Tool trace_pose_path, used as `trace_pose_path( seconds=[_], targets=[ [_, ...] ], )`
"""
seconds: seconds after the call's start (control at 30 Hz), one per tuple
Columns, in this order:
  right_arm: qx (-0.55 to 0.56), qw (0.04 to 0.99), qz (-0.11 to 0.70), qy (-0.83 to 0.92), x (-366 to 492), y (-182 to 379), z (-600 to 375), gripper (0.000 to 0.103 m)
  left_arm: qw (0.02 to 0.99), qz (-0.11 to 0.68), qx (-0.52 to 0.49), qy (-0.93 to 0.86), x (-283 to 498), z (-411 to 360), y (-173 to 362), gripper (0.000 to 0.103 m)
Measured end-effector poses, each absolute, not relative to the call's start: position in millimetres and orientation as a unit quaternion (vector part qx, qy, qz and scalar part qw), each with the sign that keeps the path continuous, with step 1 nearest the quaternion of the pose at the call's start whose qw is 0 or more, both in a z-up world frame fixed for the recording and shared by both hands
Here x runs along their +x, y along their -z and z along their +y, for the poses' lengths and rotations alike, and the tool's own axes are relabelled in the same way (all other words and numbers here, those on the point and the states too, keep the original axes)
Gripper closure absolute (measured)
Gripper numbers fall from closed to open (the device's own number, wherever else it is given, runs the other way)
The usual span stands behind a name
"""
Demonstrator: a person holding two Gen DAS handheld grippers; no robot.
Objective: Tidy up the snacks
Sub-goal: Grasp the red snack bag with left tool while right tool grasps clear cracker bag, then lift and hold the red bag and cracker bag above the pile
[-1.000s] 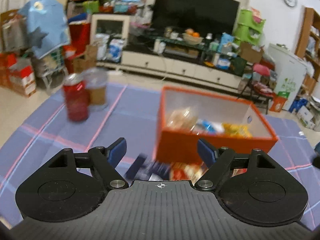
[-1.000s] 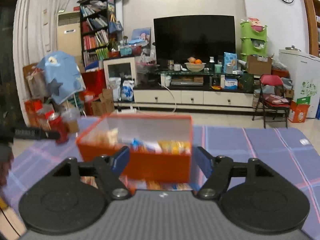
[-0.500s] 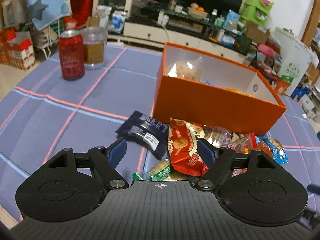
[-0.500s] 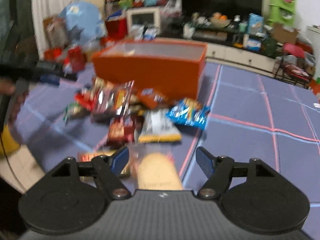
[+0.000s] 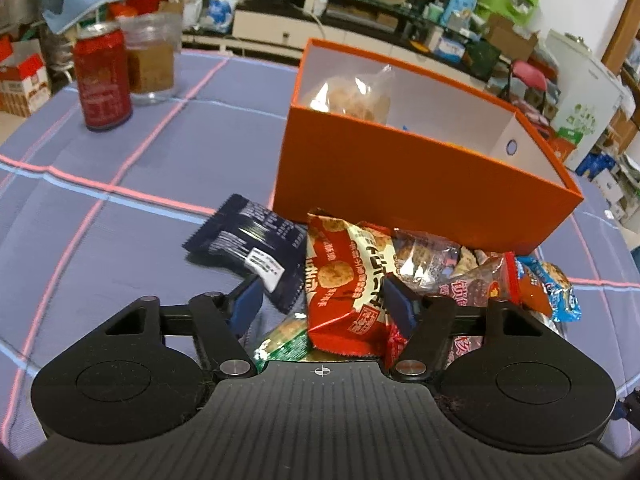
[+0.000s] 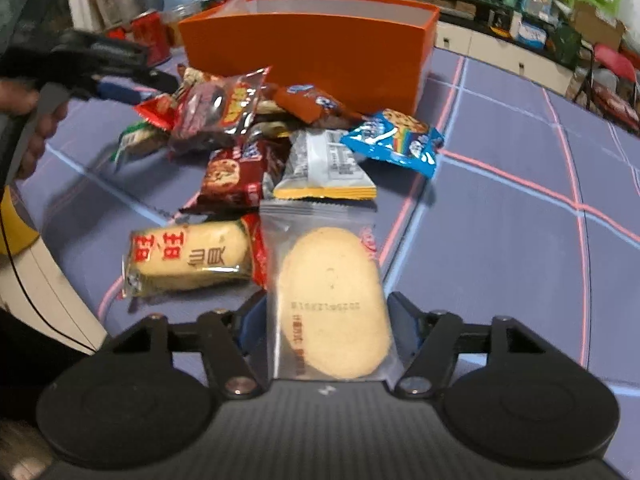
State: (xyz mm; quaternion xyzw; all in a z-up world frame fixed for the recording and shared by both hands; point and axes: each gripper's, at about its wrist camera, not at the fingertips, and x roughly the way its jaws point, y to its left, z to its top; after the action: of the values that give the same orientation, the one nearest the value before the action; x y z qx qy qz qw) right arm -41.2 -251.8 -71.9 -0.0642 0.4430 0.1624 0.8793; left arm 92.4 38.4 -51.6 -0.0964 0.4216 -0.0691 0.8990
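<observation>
An orange box (image 5: 420, 184) with some snacks inside stands on the purple checked cloth; it also shows in the right wrist view (image 6: 308, 52). A pile of snack packets lies in front of it. My left gripper (image 5: 324, 304) is open, its fingers either side of a red cracker packet (image 5: 344, 280), with a dark blue packet (image 5: 248, 244) to its left. My right gripper (image 6: 326, 316) is open around a clear packet with a pale oval cracker (image 6: 332, 300). A yellow and red packet (image 6: 188, 260) lies to its left.
A red can (image 5: 102, 80) and a glass jar (image 5: 150, 60) stand at the far left of the table. A blue cookie packet (image 6: 394, 142) lies right of the pile. The left gripper and hand (image 6: 80, 64) show at left. The table edge (image 6: 60, 280) is near left.
Both grippers have tilted down and come low over the snack pile. The left now straddles the red packet; the right now straddles the clear cracker packet.
</observation>
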Motion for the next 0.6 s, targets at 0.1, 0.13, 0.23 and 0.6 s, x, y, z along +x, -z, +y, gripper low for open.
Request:
trace_pose_path(
  seconds=[0.1,0.13,0.23,0.6],
  targets=[
    [-0.065,0.88,0.436,-0.174,-42,73,-254,0.031,0.893,0.433,-0.102,0.069,102,35,60,0.065],
    [-0.065,0.881,0.435,-0.177,-42,73,-255,0.031,0.89,0.438,-0.104,0.073,105,32,64,0.065],
    [-0.066,0.882,0.433,-0.175,-43,73,-253,0.03,0.886,0.442,-0.116,0.083,109,28,70,0.064],
    [-0.111,0.894,0.415,-0.129,-45,64,-235,0.047,0.904,0.413,-0.064,0.09,88,24,47,0.101]
  ],
)
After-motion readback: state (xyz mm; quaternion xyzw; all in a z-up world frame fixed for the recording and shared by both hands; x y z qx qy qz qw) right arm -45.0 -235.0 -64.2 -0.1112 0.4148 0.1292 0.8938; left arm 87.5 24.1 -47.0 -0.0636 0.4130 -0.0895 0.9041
